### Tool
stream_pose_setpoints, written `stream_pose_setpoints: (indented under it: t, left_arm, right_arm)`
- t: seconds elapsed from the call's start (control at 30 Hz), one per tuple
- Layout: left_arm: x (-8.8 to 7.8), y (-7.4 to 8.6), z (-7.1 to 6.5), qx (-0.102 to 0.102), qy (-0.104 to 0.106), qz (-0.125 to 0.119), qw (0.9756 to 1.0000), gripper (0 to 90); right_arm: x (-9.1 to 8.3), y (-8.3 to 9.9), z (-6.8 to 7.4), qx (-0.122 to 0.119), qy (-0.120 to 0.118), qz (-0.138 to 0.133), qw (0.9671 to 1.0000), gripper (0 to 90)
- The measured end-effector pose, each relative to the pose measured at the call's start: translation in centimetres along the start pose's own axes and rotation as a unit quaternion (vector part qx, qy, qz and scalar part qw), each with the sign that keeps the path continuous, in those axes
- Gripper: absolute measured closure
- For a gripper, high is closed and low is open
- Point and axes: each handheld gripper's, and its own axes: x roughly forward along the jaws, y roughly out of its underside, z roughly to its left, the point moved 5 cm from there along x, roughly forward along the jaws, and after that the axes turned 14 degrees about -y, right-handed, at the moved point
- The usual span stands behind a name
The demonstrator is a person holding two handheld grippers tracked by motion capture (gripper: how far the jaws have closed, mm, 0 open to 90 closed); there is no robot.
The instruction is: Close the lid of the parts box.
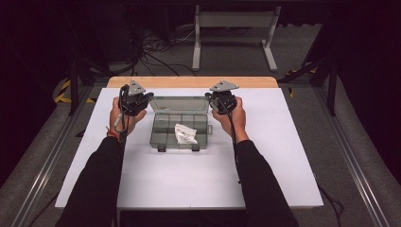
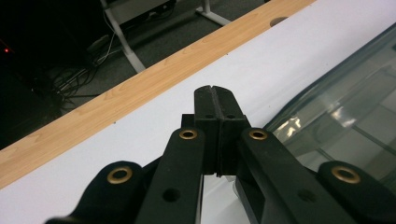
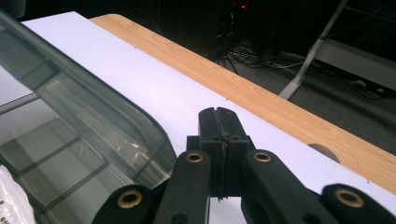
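Note:
A clear grey plastic organizer box (image 1: 179, 124) lies open in the middle of the white table, its lid (image 1: 178, 104) tilted up at the back. A small white plastic bag (image 1: 185, 134) rests inside its compartments. My left gripper (image 1: 137, 94) hovers at the lid's left corner, jaws shut with nothing between them. My right gripper (image 1: 218, 94) hovers at the lid's right corner, also shut and empty. In the left gripper view the pressed-together jaws (image 2: 215, 89) sit left of the lid (image 2: 345, 112). The right gripper view has its jaws (image 3: 218, 112) just right of the lid (image 3: 88, 116), with the bag (image 3: 11, 200) at the bottom left.
The white tabletop (image 1: 198, 170) has a wooden strip (image 1: 191, 82) along its far edge. Beyond it stand a white metal frame (image 1: 234, 33) and loose cables (image 1: 156, 47) on the floor. Black posts (image 1: 73, 85) flank the table.

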Motion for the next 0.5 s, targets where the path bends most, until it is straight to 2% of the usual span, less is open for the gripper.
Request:
stream_pose_setpoints:
  t: [0.3, 0.5]
  left_arm:
    - [-0.18, 0.31, -0.20, -0.011, -0.002, 0.001, 0.9999, 89.8]
    - [-0.35, 0.49, -0.32, -0.008, -0.003, -0.001, 1.0000, 89.8]
  right_arm:
    - [-0.21, 0.37, 0.47, 0.005, 0.005, -0.003, 1.0000, 90.0]
    - [-0.28, 0.54, 0.66, 0.004, 0.007, -0.008, 0.9999, 90.0]
